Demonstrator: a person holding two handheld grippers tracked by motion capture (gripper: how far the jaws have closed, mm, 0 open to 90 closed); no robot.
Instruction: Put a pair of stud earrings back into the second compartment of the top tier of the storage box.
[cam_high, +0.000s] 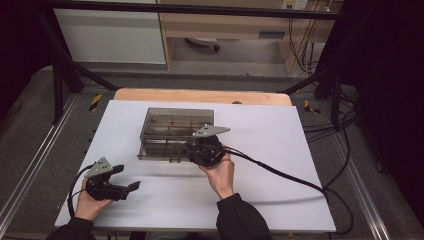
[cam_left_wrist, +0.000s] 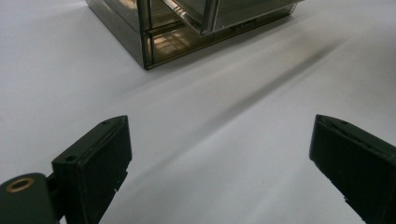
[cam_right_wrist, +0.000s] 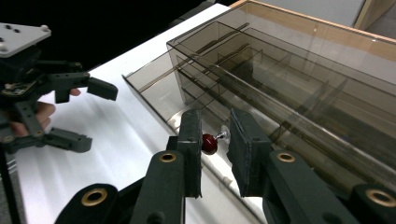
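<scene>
Looking down from the high view, we see a smoked transparent drawer box (cam_high: 172, 132) on the white table sheet (cam_high: 280, 150), with the right gripper (cam_high: 196, 150) at its near front side and the left gripper (cam_high: 127, 187) lower on the sheet, well apart from the box.

In the right gripper view, our right gripper (cam_right_wrist: 215, 149) has its two black jaws brought close together around a small dark red knob (cam_right_wrist: 209, 143). The knob sits between the jaws, touching or almost touching the left pad, while a narrow gap is visible to the right pad, so we cannot tell if the jaws really press it. A short clear stem (cam_right_wrist: 223, 135) joins the knob to the front of a drawer (cam_right_wrist: 154, 88), which stands a little out from the box, just ahead of the jaws. The dividers (cam_right_wrist: 289, 88) inside the box are ahead and to the right of the jaws. To the far left of these jaws we see the other gripper (cam_right_wrist: 81, 114) with its jaws spread, and fingers (cam_right_wrist: 44, 114) behind it.

In the left gripper view, the jaws of our left gripper (cam_left_wrist: 219, 154) are wide open with only the bare sheet (cam_left_wrist: 210, 121) between them. The corner of the box (cam_left_wrist: 149, 46) is well ahead of the jaws, slightly to the left
</scene>
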